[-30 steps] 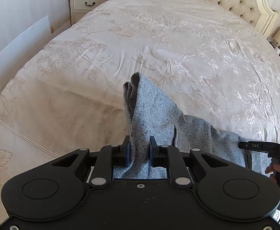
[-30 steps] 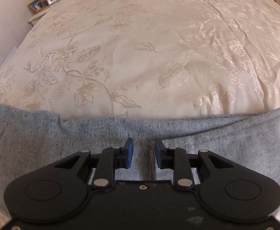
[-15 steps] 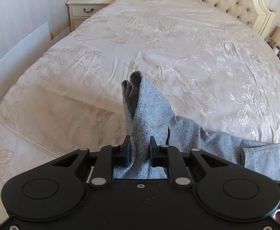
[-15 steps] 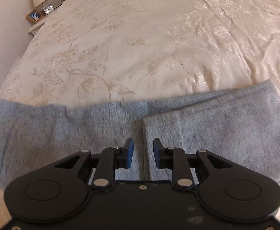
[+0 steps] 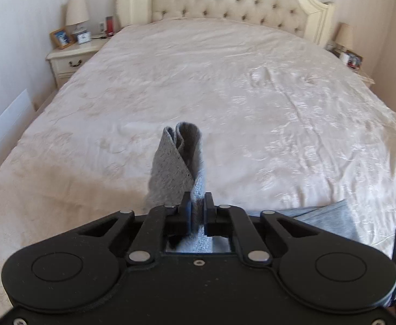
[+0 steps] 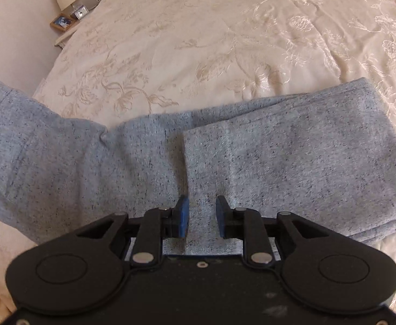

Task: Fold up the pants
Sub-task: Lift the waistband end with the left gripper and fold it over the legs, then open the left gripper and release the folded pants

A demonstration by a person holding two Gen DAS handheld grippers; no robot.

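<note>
The grey speckled pants (image 6: 292, 157) lie across the near part of the bed, the leg end folded back over itself on the right. My right gripper (image 6: 200, 214) hovers open just above the folded layer near its left edge, holding nothing. My left gripper (image 5: 197, 207) is shut on a bunched fold of the pants (image 5: 181, 159) and holds it lifted above the bed; the cloth stands up between the fingers. The lying part of the pants also shows at the lower right of the left wrist view (image 5: 325, 216).
The cream embroidered bedspread (image 5: 225, 81) covers a wide bed with a tufted headboard (image 5: 225, 0). A nightstand (image 5: 70, 59) with a lamp, clock and photo frame stands at the far left. Another nightstand (image 5: 347, 57) stands at the far right.
My left gripper has lifted and tilted up with the cloth, so the headboard now shows. My right gripper has pulled back from the pants; the folded leg end now lies in full view.
</note>
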